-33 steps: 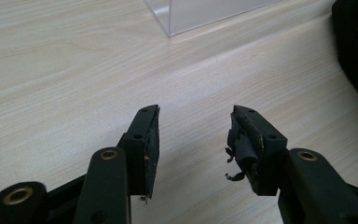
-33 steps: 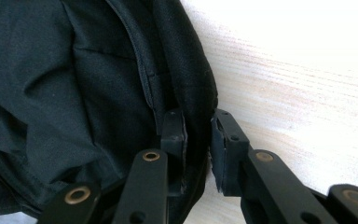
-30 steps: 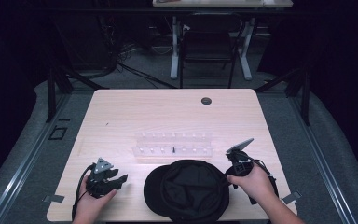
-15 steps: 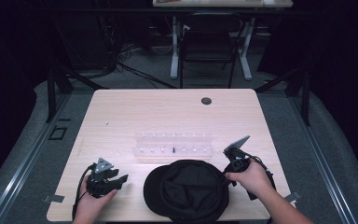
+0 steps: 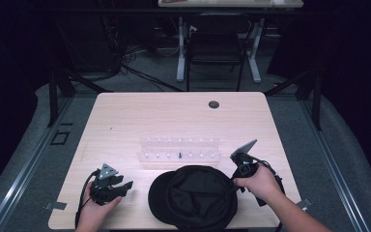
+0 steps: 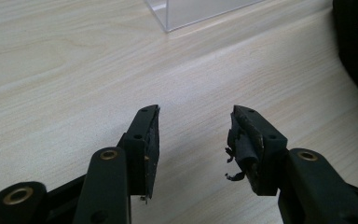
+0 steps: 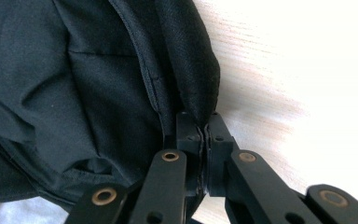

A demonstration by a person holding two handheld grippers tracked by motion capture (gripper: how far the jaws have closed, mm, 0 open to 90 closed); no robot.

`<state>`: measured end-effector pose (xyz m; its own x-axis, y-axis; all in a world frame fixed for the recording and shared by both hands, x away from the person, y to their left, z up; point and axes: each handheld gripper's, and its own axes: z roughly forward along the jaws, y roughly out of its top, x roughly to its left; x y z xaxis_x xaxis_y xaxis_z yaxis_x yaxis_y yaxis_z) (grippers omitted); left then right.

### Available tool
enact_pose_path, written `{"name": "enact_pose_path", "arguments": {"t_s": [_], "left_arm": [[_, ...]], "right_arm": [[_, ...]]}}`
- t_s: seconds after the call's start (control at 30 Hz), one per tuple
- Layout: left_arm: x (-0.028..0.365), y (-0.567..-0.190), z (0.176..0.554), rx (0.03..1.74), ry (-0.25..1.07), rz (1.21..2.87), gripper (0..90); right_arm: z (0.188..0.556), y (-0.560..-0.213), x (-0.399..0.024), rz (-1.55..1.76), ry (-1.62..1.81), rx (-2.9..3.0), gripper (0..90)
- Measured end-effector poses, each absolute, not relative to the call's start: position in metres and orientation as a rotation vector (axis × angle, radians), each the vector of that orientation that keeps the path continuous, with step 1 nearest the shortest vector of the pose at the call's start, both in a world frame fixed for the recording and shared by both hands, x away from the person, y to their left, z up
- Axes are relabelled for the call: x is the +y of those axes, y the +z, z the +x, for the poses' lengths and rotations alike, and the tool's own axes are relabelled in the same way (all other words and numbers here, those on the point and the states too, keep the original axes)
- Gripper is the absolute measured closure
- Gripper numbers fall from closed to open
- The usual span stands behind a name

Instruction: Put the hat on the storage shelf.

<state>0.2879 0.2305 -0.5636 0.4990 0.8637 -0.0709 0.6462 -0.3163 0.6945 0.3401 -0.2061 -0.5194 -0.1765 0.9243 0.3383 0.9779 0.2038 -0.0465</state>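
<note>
A black cap (image 5: 193,195) lies upside down at the table's near edge, its inside facing up. My right gripper (image 5: 235,178) is at the cap's right rim and is shut on that rim; in the right gripper view the jaws pinch the black fabric edge of the cap (image 7: 98,79) between them. My left gripper (image 5: 125,184) rests low at the near left, to the left of the cap, and stands open. In the left gripper view its fingertips (image 6: 149,135) hold nothing and bare wood lies between them.
A clear plastic rack (image 5: 179,150) with a small dark piece in it stands just beyond the cap; its corner (image 6: 200,11) appears in the left gripper view. A dark round grommet (image 5: 214,104) sits in the wooden table (image 5: 149,116) near the far edge. A chair and desk legs stand beyond.
My right gripper has shifted slightly left and nearer, staying at the cap's right rim. The left gripper has barely moved.
</note>
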Motion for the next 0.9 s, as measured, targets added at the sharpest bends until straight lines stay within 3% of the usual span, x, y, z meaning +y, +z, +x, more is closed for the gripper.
{"name": "enact_pose_path", "arguments": {"t_s": [0.9], "left_arm": [[0.231, -0.562, 0.287, 1.227, 0.399, 2.085, 52.7]], "right_arm": [[0.339, -0.444, -0.184, -1.785, -0.253, -2.262, 88.0]]}}
